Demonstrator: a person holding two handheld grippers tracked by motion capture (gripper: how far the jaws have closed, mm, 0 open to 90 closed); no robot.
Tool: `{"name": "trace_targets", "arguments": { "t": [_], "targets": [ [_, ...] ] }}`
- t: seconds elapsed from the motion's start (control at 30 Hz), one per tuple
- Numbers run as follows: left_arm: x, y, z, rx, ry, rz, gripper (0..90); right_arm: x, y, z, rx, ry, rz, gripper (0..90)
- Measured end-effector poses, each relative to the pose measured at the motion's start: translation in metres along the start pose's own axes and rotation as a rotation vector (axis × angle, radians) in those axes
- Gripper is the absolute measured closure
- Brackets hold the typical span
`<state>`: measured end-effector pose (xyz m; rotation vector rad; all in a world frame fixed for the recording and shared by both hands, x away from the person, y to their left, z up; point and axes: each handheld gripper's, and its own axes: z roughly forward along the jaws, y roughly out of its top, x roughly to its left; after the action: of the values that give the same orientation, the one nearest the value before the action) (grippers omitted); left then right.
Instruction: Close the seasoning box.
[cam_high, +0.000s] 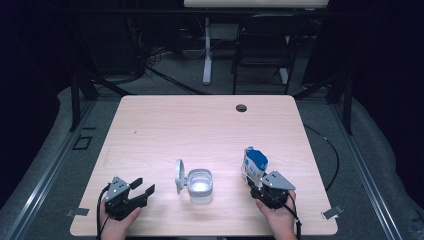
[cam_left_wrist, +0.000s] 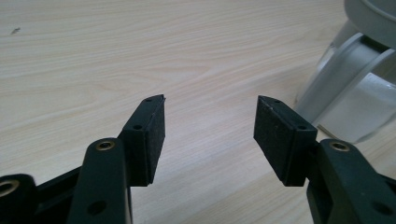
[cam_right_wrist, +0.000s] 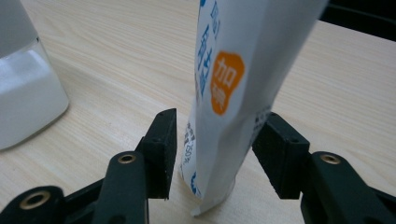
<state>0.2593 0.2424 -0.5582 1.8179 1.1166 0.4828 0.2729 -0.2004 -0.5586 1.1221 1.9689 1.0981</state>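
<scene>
1. Two claws at the near edge of the table (cam_high: 150, 120). Left claw (cam_high: 141, 189) is spread, nothing between the pads, resting left of the container.
2. Clear container (cam_high: 201, 186) sits mid-table between the hands, its grey lid (cam_high: 179, 176) flipped up on the left side. In the left gripper view, the lid and hinge are just right of the right pad (cam_left_wrist: 275, 140), apart from it.
3. White-and-blue pouch (cam_high: 254, 165) stands upright right of the container, well clear of it, at the tip of the right claw (cam_high: 256, 186).
4. Right claw: jaws spread on either side of the pouch's lower end (cam_right_wrist: 224, 154). A gap shows at the left pad (cam_right_wrist: 164, 154); contact on the right side is hard to tell. I read it as not pinching.
5. Step in hand, my read: get the pouch gripped and bring it to the open container. Close squarely on the flat faces, low but above the bottom seal, so it doesn't fold or topple.
6. Left claw could steady the container by its body, not the lid, which would probably swing.
7. Writing: orange badge (cam_right_wrist: 226, 81) with white Chinese characters, looks like "加碘"; blue characters run down the edge, small print near the bottom, both too blurred to read. No brand legible.
</scene>
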Motion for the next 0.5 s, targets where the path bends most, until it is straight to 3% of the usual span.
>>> {"name": "trace_targets", "arguments": {
  "t": [0.17,0.33,0.5],
  "targets": [
    [-0.006,0.01,0.0,0.006,-0.04,-0.012,53.0,0.0,-0.004,-0.006,-0.002,-0.001,-0.004,49.1],
    [-0.019,0.027,0.002,0.018,-0.07,0.018,66.4,0.003,-0.006,-0.012,-0.014,0.001,-0.011,48.6],
    [-0.028,0.043,0.005,0.008,-0.106,0.033,71.9,0.003,-0.007,-0.017,-0.021,0.005,-0.007,48.5]
  ]
}}
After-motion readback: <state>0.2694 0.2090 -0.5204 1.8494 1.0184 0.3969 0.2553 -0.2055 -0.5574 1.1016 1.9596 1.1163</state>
